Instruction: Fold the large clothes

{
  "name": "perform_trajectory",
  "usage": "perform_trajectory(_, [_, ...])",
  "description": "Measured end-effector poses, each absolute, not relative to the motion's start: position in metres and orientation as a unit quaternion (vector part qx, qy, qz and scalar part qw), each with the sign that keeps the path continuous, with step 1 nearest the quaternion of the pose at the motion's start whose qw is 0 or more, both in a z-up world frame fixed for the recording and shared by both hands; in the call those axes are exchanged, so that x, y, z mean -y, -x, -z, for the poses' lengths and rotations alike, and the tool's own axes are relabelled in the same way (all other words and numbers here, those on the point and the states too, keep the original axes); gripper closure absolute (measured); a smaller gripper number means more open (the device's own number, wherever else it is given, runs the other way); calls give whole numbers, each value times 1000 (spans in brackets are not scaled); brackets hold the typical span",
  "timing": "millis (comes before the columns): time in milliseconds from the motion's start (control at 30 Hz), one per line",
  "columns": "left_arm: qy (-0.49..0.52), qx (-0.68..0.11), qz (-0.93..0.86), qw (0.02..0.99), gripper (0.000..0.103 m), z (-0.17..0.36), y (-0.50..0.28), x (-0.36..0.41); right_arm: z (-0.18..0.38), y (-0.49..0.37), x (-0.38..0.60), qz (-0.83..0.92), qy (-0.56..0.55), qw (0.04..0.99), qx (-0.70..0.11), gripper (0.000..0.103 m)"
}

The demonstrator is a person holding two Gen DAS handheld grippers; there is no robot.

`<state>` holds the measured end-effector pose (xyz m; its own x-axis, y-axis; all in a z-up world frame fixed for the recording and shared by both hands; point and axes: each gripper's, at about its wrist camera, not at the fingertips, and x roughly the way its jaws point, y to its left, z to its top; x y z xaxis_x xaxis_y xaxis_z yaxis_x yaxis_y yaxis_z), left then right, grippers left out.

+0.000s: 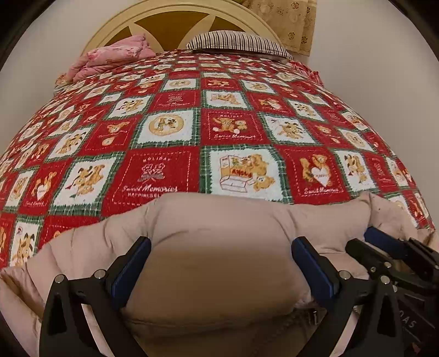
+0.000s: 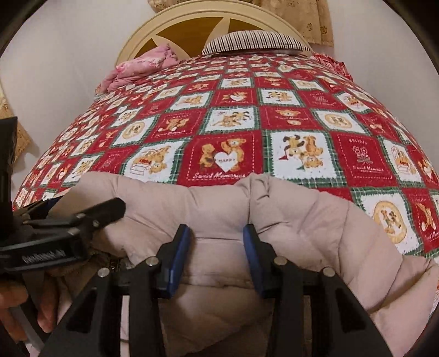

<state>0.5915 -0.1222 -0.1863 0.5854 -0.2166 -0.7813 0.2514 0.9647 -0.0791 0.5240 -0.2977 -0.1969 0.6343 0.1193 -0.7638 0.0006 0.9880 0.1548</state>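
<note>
Pale beige-pink quilted puffer jacket (image 1: 219,236), bunched in thick padded rolls at the near edge of the bed (image 1: 170,129), directly between and beyond both pairs of jaws. Left gripper (image 1: 221,267): blue-padded jaws set wide, a puffy roll of the jacket filling the gap, pads against its sides; clamped or merely alongside cannot be told. Right gripper (image 2: 216,256): jaws narrower, clamped on a fold of the jacket, fabric bulging either side of the pads. Each gripper visible at the edge of the other's view, close alongside, to the right of the left jaws and to the left of the right jaws. Beyond the jaws: one red, white and green patchwork bedspread (image 2: 227,115) with teddy-bear squares, otherwise bare ahead of the jacket. Far beyond, at the head end: one striped pillow (image 1: 238,42), one crumpled pink quilt (image 1: 112,59) to its left, one cream arched headboard (image 1: 175,16), floral curtain (image 1: 290,22) at upper right.
</note>
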Motion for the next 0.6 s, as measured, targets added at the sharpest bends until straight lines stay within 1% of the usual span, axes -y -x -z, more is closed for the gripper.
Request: perform_trajectory(600, [-54,-450,111,884,1,198,-594,131,204,-527,290,-16,-47,901,-431,59])
